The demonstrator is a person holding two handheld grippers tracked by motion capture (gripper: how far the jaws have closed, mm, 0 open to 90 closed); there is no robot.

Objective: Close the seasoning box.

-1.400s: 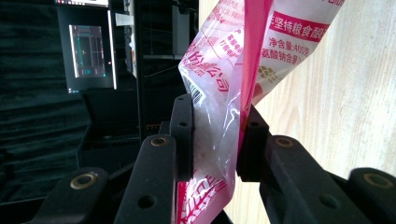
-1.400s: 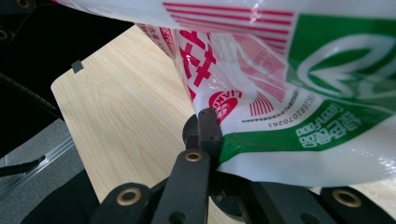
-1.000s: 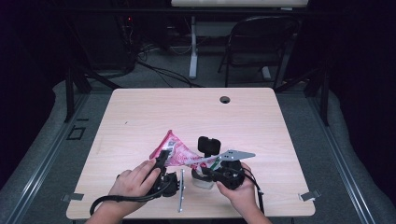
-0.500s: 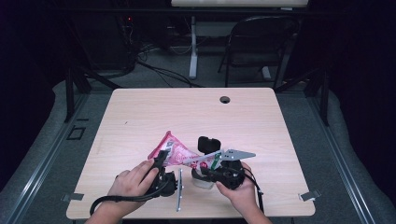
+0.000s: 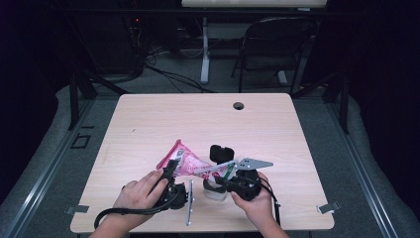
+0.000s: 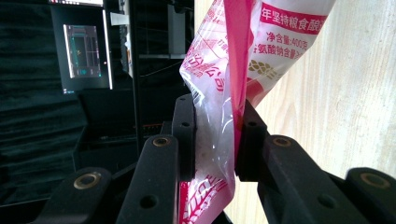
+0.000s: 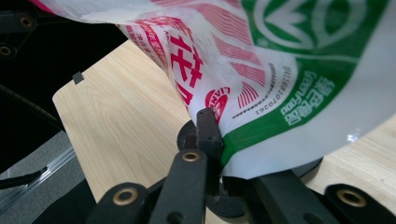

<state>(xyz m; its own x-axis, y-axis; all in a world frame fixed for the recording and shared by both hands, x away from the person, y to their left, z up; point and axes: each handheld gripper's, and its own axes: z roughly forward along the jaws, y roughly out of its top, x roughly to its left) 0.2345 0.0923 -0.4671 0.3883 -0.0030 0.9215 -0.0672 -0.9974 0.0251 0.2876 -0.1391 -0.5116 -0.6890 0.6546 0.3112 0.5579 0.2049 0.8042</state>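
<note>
Two grippers held one thin printed plastic bag [image 5: 185, 161] above the bench [image 5: 148, 119], near its 6 o'clock edge. Our left gripper [image 6: 215, 135] pinched the bag's pink end, jaws closed on the film; our right gripper [image 7: 219, 154] was clamped almost fully shut on the white-and-green end. We judged the bag light, limp and slippery, best taken at its edges. Its long axis ran roughly from 10 o'clock to 4 o'clock.

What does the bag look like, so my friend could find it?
Look at the near edge of the wooden table, between the two hands. The bag hangs stretched between both grippers: crinkly plastic, pink-red and white with green print, unlike the black and clear things beside it.
</note>
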